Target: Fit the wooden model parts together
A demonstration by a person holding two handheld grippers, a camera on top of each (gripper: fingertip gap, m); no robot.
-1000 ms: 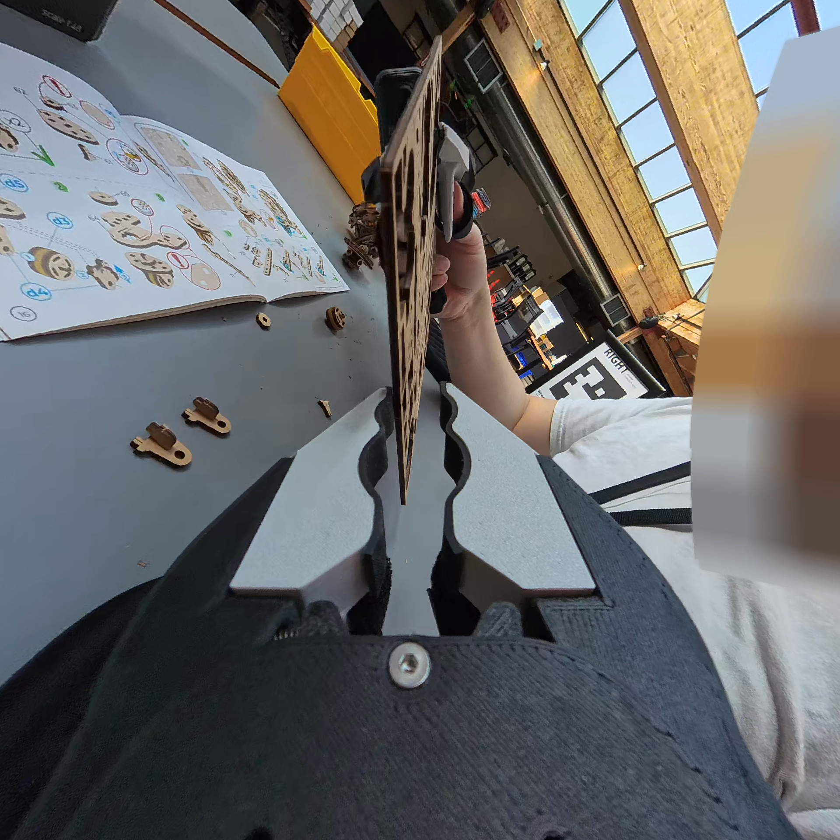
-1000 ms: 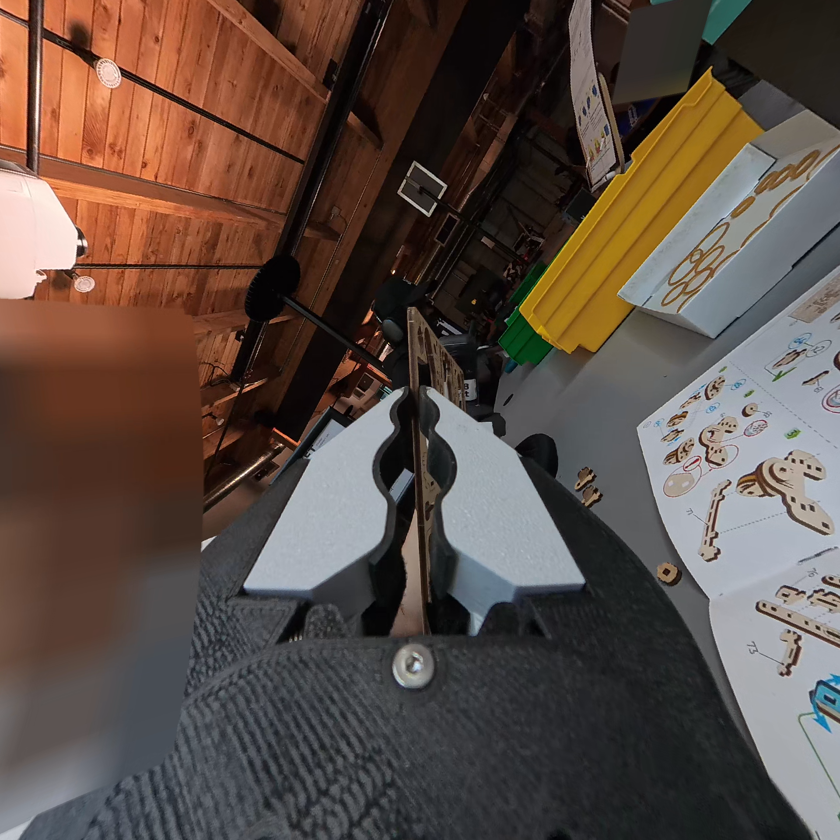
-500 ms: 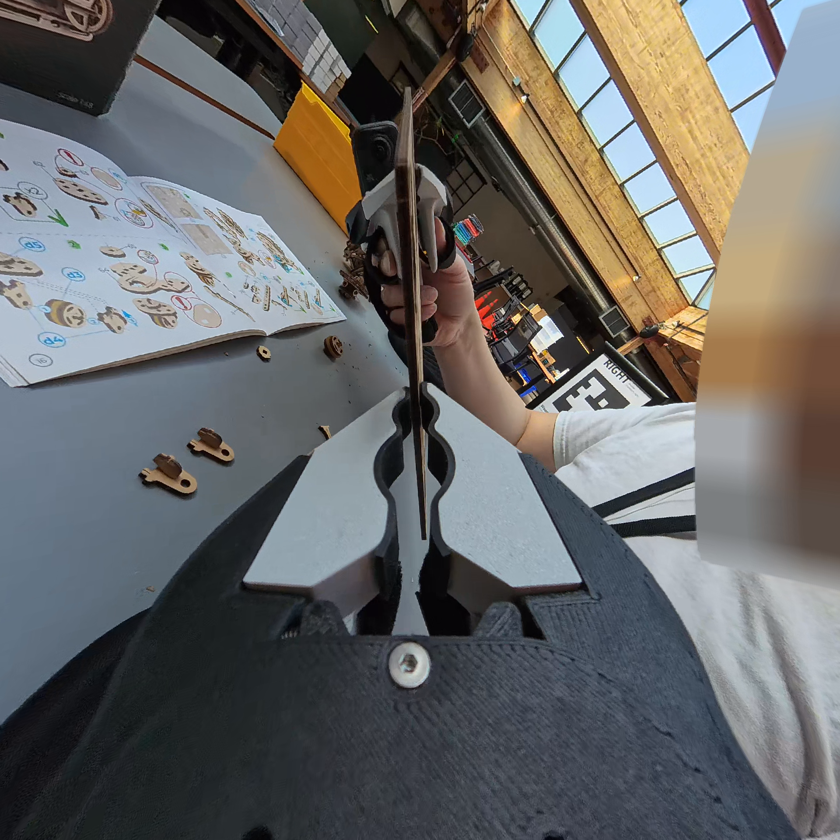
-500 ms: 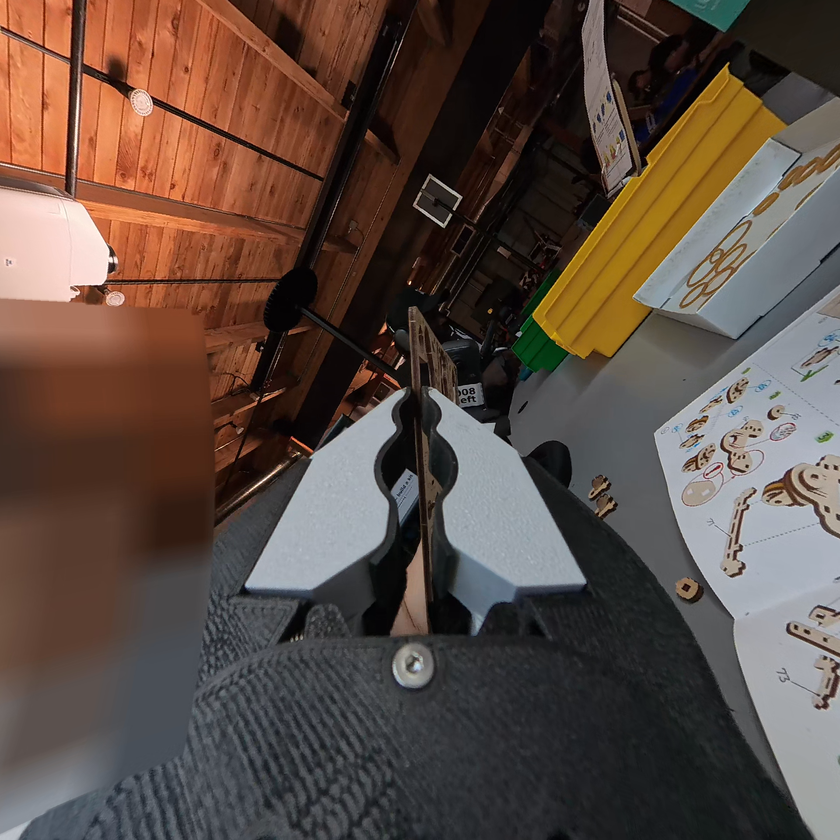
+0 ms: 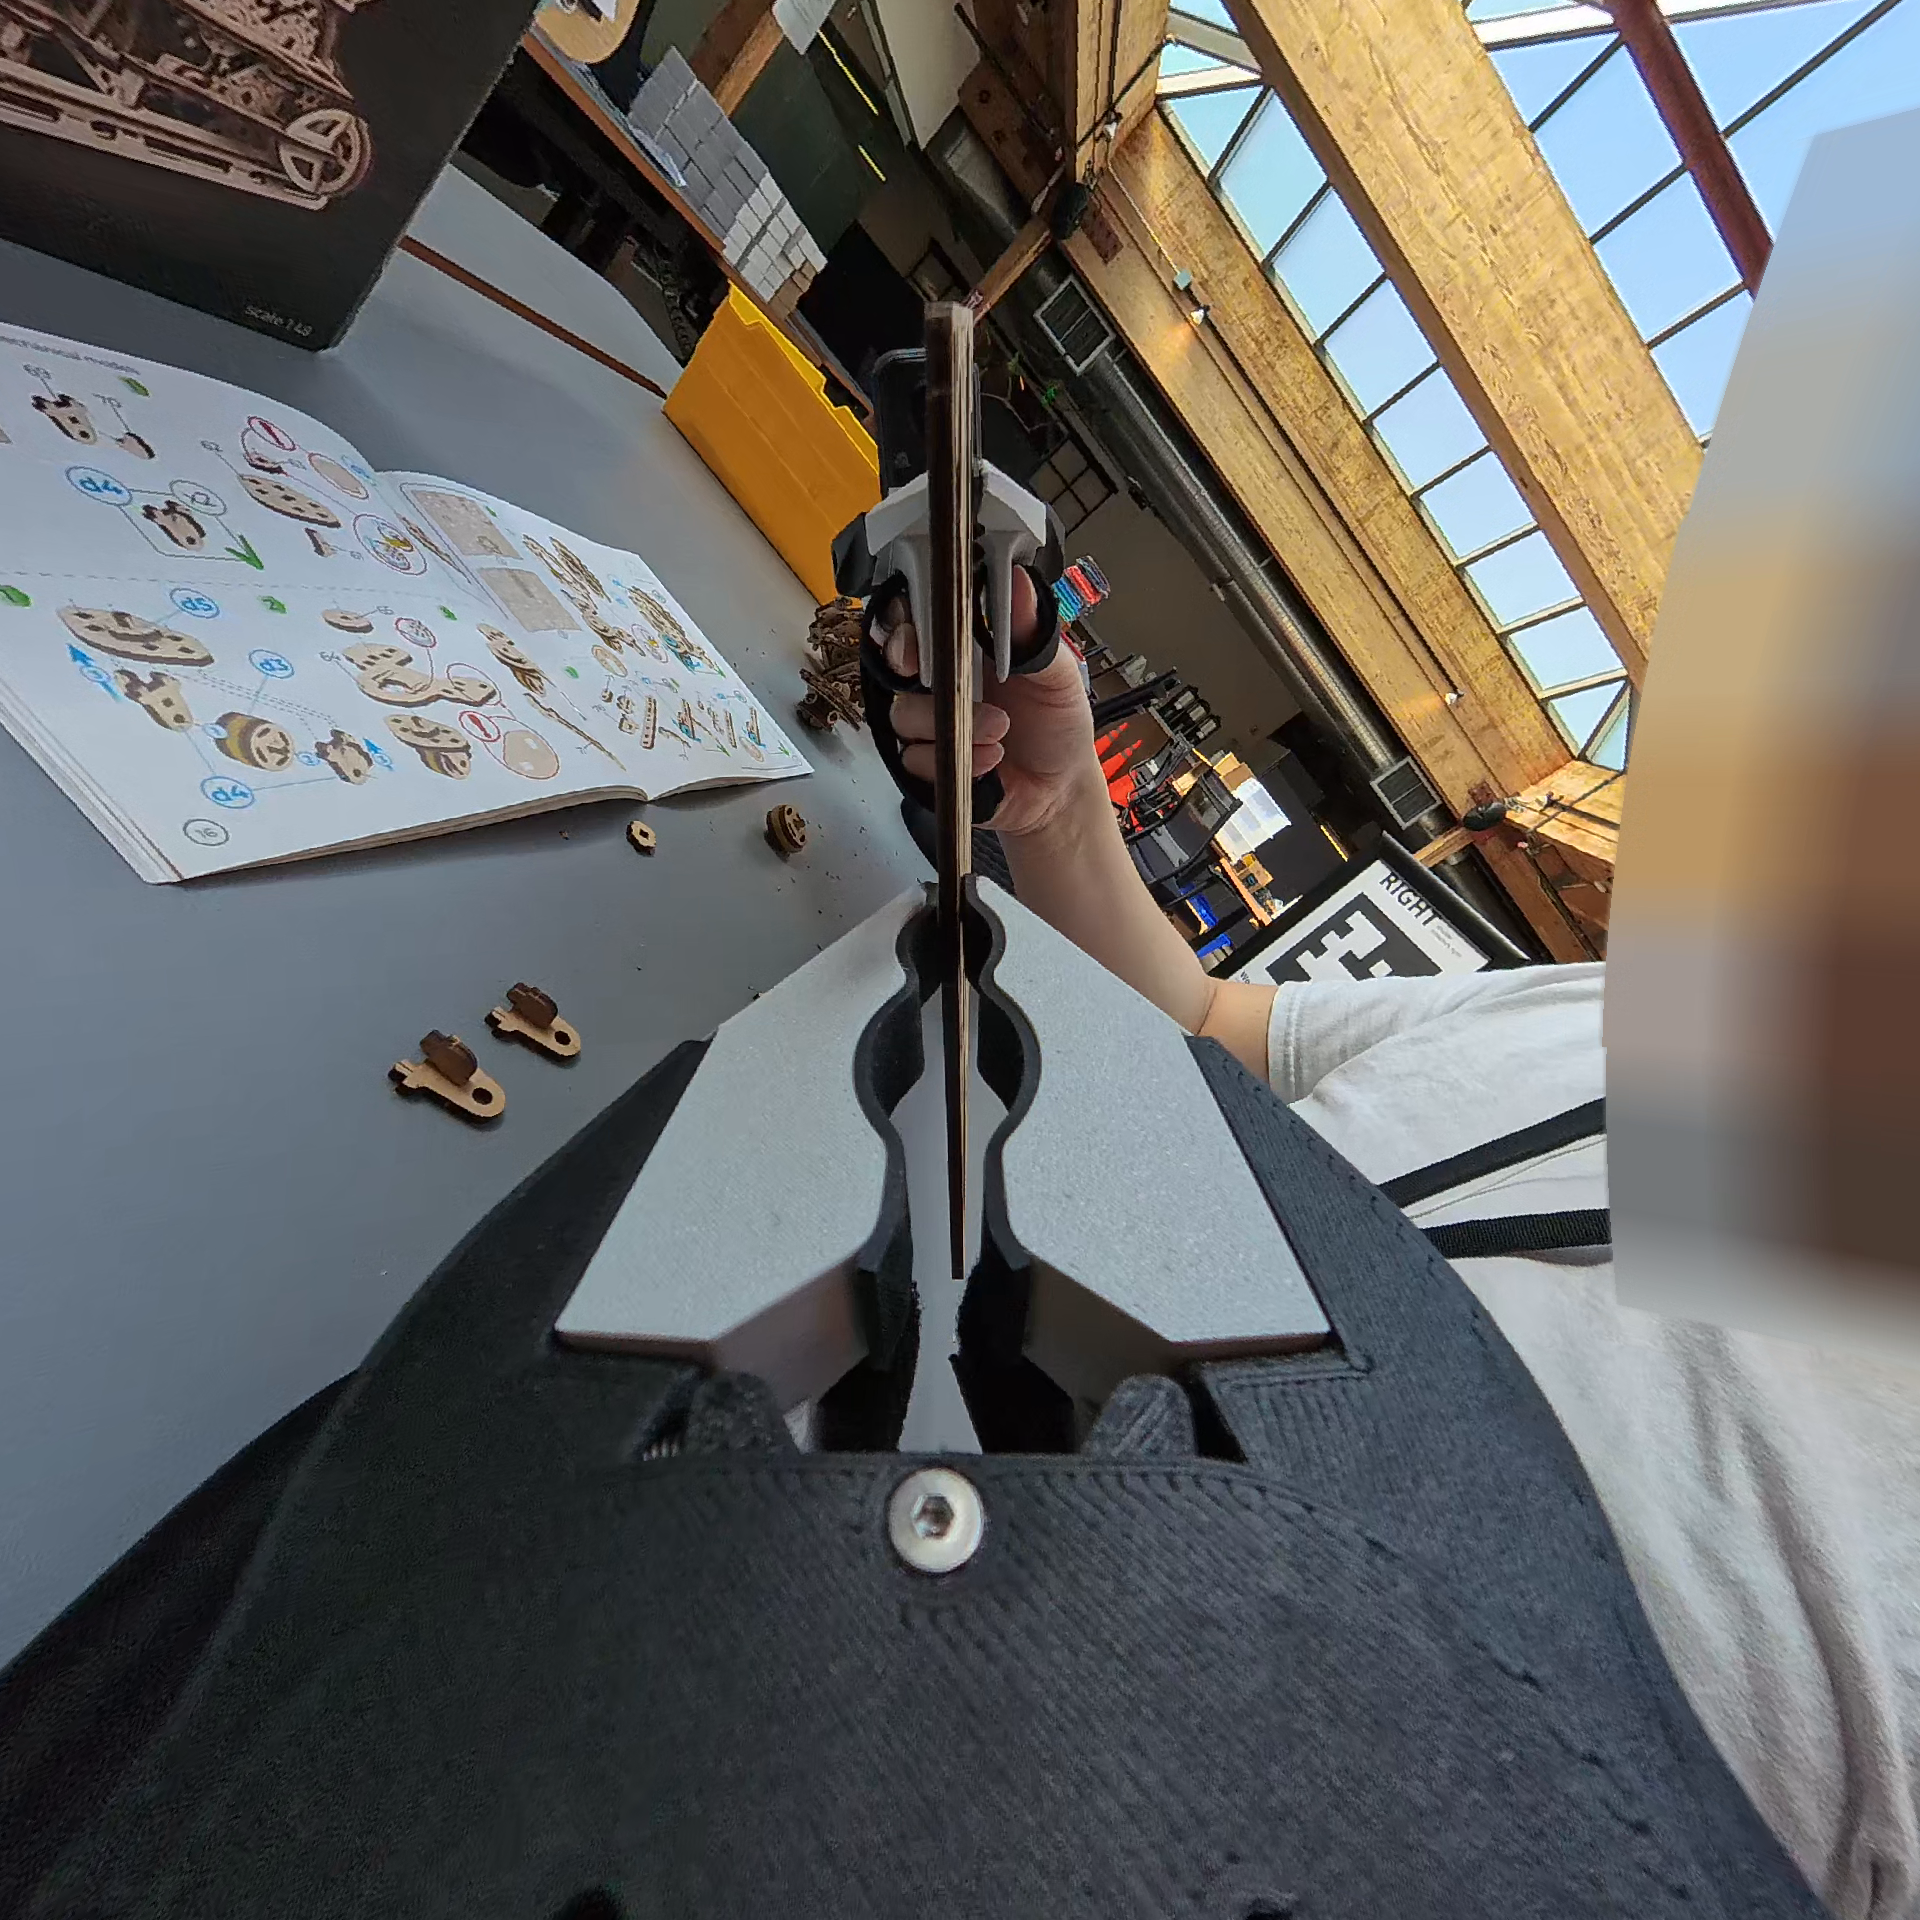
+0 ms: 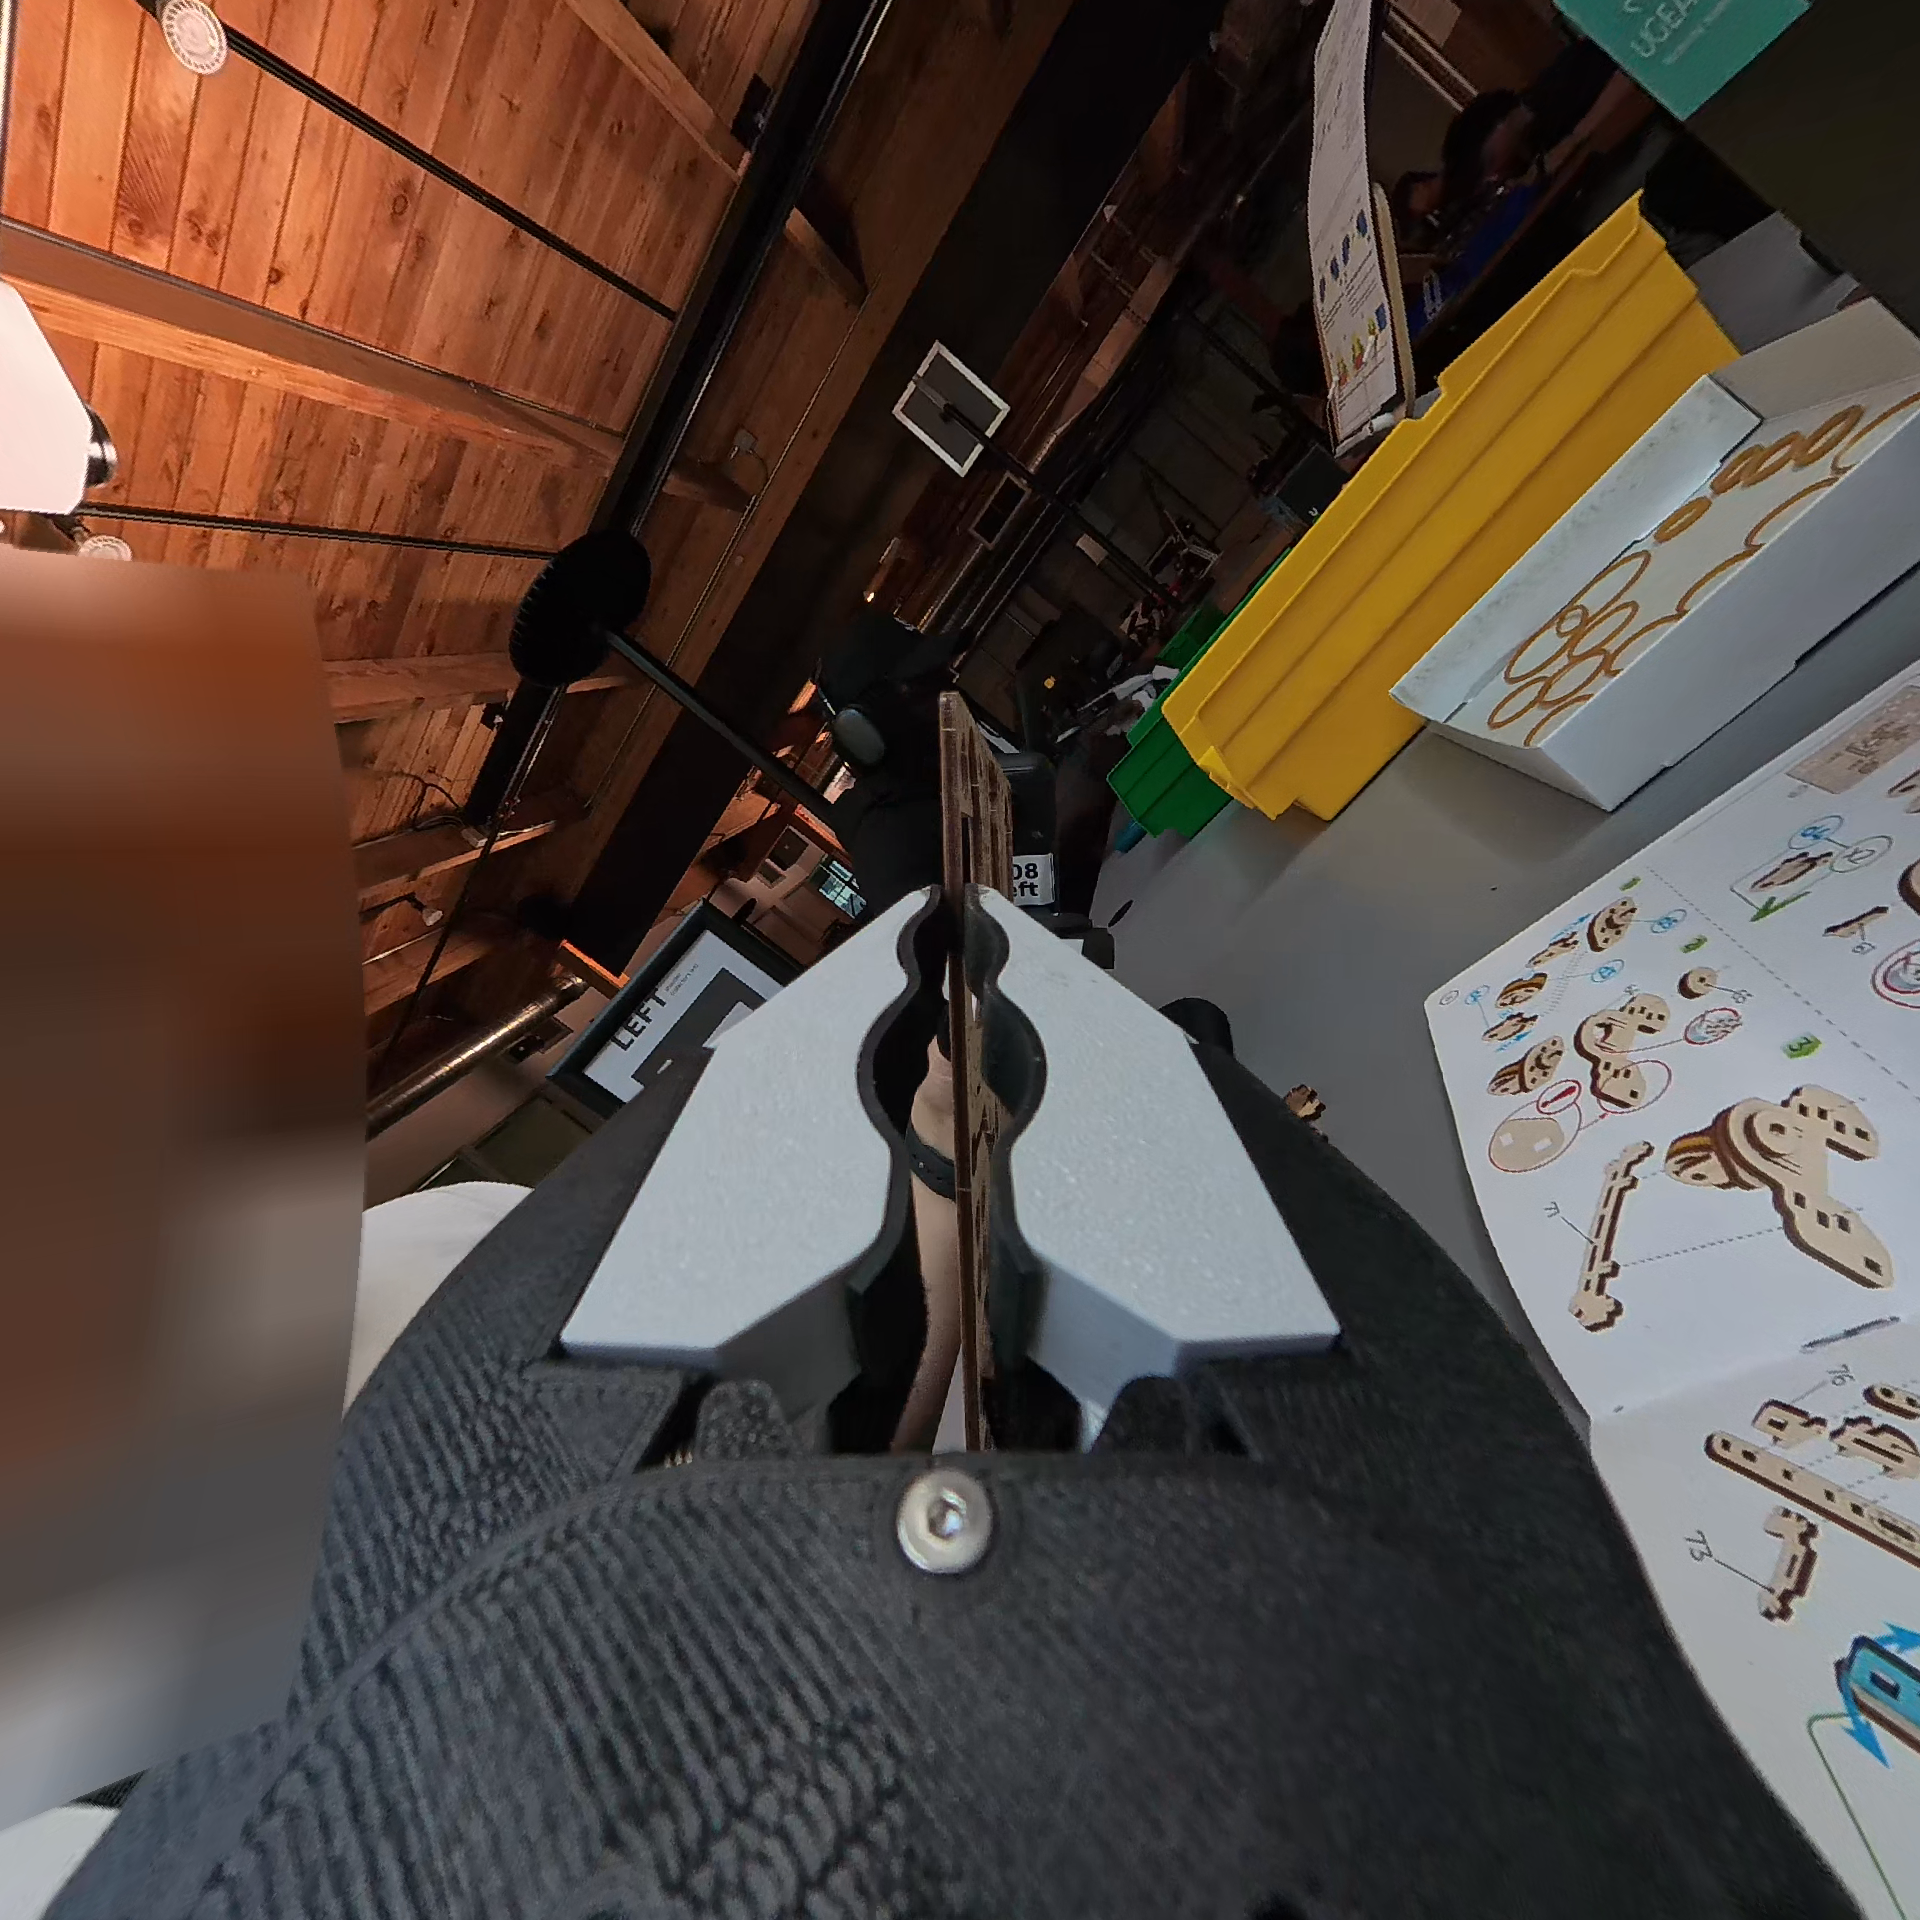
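I have the wooden sheet (image 5: 950, 727) held edge-on between both tools, lifted clear above the worktop (image 5: 312, 1039). My left hand-held gripper (image 5: 948, 904) is pinched onto one end of the sheet, its tips meeting on the thin edge. My right hand-held gripper (image 6: 954, 904) clamps the opposite end, and the sheet runs deep back between its fingers.

Taking the sheet as landmark: the open instruction booklet (image 5: 343, 644) lies well off to one side of it on the worktop, with two small keyhole-shaped wooden pieces (image 5: 488, 1055) nearer to the sheet and two small round wooden bits (image 5: 787, 828) just beside the booklet's edge. A yellow bin (image 5: 774, 436) stands beyond the sheet.

My worry is the sheet itself. It looks thin and full of cut-outs, so if my two hands twist or pull against each other, I judge it could bend and snap, or shed parts onto the worktop. The left grip sits only at the tips, so a slight tilt could let that end slip out. Loose pieces below could be knocked away if the sheet drops.
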